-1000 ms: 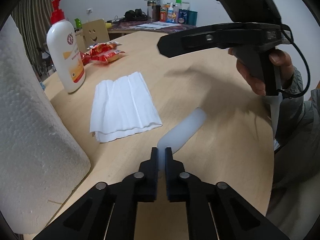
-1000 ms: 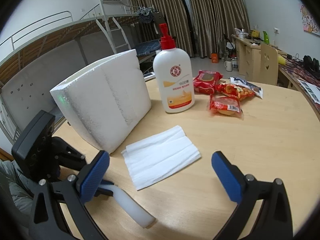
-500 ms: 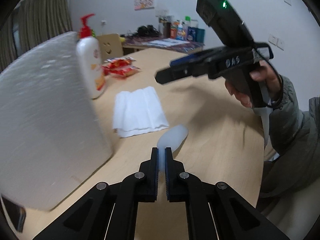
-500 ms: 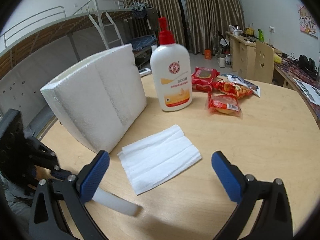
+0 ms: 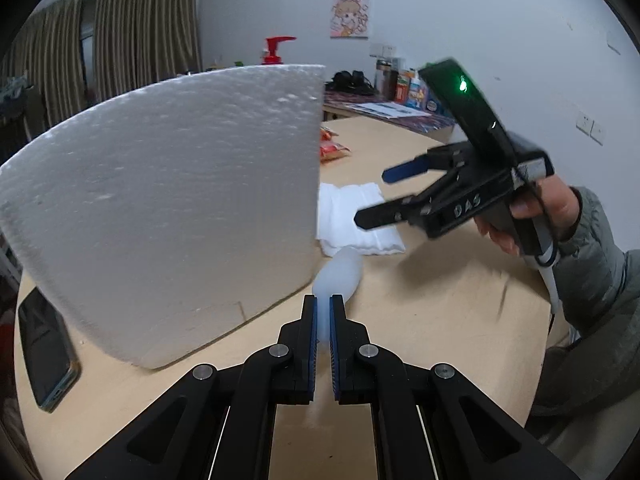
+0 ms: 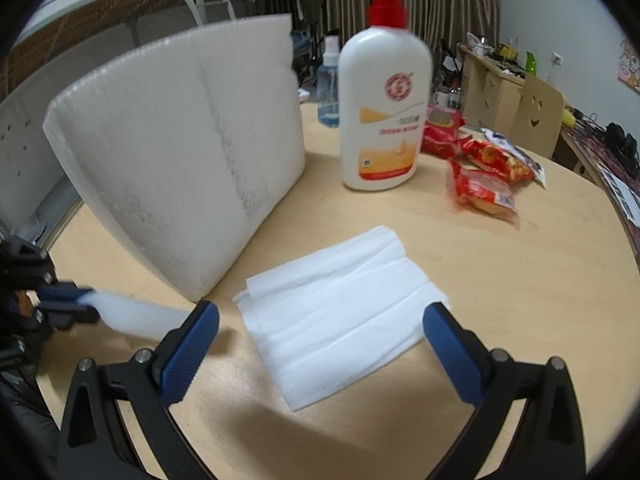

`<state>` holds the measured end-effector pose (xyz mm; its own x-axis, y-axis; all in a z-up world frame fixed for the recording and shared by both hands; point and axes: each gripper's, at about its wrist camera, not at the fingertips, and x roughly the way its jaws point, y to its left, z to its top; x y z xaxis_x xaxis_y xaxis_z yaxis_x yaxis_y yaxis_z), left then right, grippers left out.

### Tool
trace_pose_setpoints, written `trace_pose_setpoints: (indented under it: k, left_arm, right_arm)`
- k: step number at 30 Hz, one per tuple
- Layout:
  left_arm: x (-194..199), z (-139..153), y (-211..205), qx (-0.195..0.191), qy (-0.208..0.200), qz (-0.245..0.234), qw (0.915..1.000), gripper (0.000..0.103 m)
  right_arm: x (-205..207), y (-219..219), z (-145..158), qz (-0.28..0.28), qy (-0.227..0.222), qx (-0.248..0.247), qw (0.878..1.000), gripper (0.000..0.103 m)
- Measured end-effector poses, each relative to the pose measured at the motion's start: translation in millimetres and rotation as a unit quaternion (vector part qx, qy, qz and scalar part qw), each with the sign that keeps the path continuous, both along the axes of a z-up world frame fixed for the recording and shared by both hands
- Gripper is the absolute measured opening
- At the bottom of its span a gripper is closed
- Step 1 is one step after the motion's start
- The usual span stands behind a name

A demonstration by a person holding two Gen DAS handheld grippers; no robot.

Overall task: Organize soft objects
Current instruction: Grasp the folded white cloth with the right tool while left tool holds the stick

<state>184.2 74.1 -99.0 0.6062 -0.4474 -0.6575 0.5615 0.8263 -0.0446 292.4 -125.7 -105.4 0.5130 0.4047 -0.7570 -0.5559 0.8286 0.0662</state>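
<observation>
My left gripper [image 5: 323, 322] is shut on a soft white foam tube [image 5: 338, 274], held low over the wooden table; the tube also shows in the right wrist view [image 6: 136, 314], with the left gripper [image 6: 64, 300] at its end. A folded white tissue [image 6: 340, 312] lies flat on the table, also seen in the left wrist view [image 5: 360, 220]. My right gripper [image 6: 320, 336] is open and empty, hovering just above the near edge of the tissue; it shows in the left wrist view [image 5: 380, 196]. A big white foam block [image 6: 180, 160] stands left of the tissue [image 5: 168, 208].
A white pump bottle with a red top [image 6: 386, 108] stands behind the tissue. Red snack packets [image 6: 480, 168] lie to its right. A small blue bottle [image 6: 329, 92] stands behind the foam block. A phone [image 5: 44, 352] lies at the table's left edge. The round table edge [image 5: 536, 320] curves on the right.
My left gripper has swung left with the foam tube, so the foam block now fills its view. My right gripper has moved closer down over the tissue, still open.
</observation>
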Motion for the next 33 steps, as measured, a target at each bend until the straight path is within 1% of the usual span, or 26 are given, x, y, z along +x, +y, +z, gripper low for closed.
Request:
trace_pose_setpoints:
  k: [6,12,13,17,19,22,31,33]
  left_arm:
    - [1.1,3.7,7.7,-0.007,-0.007,0.006,0.9999,0.006]
    - [3.4,2.6,7.1,-0.006,-0.002,0.009,0.9999,0.006]
    - [3.2,2.6,7.3,-0.006,-0.003,0.009,0.9999,0.006]
    - [1.5,2.6,8.3,-0.01,-0.005,0.006,0.9999,0.006]
    - [2.8,2.9,9.7,-0.011,-0.004,0.007,0.9999,0.006]
    - [2.8,4.0,12.9,-0.021,0.0,0.004,0.9998,0.006]
    - [-4.7,6.5,13.8,-0.021,-0.008,0.001,0.9997,0.007]
    - [-4.8,6.7,13.9,-0.022,-0.008,0.0,0.9997,0.007]
  right_arm:
    - [4.2,7.4,-9.8,0.0,0.009,-0.021,1.0,0.103]
    - [6.2,11.9,-14.4,-0.002,0.013,-0.034,0.999,0.103]
    - [6.4,12.8,-15.5,-0.003,0.014,-0.036,0.999,0.101]
    - [8.6,15.8,-23.2,-0.007,0.024,-0.056,0.998,0.091]
    - [8.0,15.9,-25.3,-0.01,0.023,-0.06,0.998,0.089]
    - [9.5,15.7,-24.8,-0.009,0.026,-0.063,0.998,0.088]
    - [8.8,15.5,-24.5,-0.009,0.027,-0.062,0.998,0.087]
    - [5.8,16.5,-22.1,-0.005,0.021,-0.06,0.998,0.071]
